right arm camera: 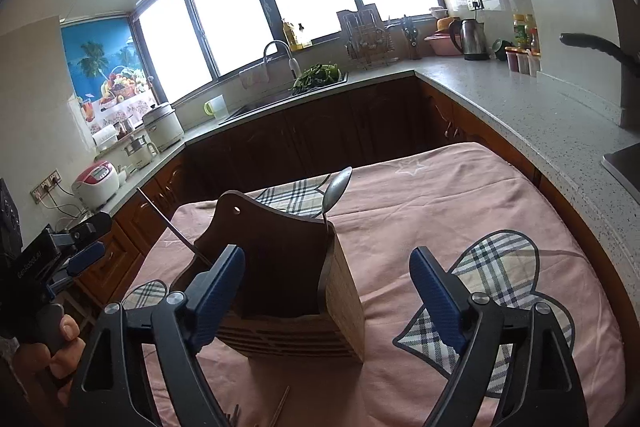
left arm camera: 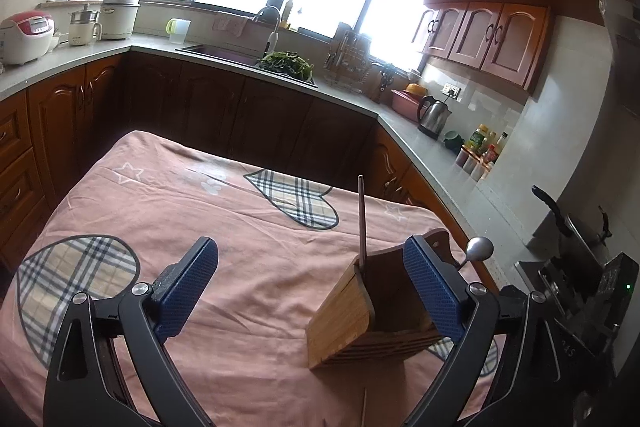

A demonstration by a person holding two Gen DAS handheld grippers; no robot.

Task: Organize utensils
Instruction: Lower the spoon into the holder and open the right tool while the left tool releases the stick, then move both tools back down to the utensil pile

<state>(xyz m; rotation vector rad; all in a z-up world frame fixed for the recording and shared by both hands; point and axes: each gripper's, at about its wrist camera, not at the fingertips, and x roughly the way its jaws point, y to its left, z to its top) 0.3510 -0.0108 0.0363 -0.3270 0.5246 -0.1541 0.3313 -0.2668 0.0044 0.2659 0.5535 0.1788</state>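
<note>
A wooden utensil holder (left arm camera: 352, 311) stands on the pink tablecloth, also in the right wrist view (right arm camera: 288, 283). A chopstick (left arm camera: 361, 223) stands in its left corner, seen leaning left in the right wrist view (right arm camera: 172, 227). A metal spoon (right arm camera: 336, 187) stands in its other corner, bowl up; its bowl shows in the left wrist view (left arm camera: 479, 249). My left gripper (left arm camera: 310, 291) is open and empty, left of the holder. My right gripper (right arm camera: 328, 291) is open and empty, just behind the holder. A loose chopstick (right arm camera: 280, 407) and fork tines (right arm camera: 234, 415) lie at the near edge.
The table with the pink cloth (left arm camera: 200, 195) has a drop at its far edge. Kitchen counters (right arm camera: 520, 99) run around it, with a kettle (left arm camera: 434, 113), sink (left arm camera: 224, 53), rice cooker (left arm camera: 26, 37) and bottles. A dark pan handle (right arm camera: 596, 47) juts out at right.
</note>
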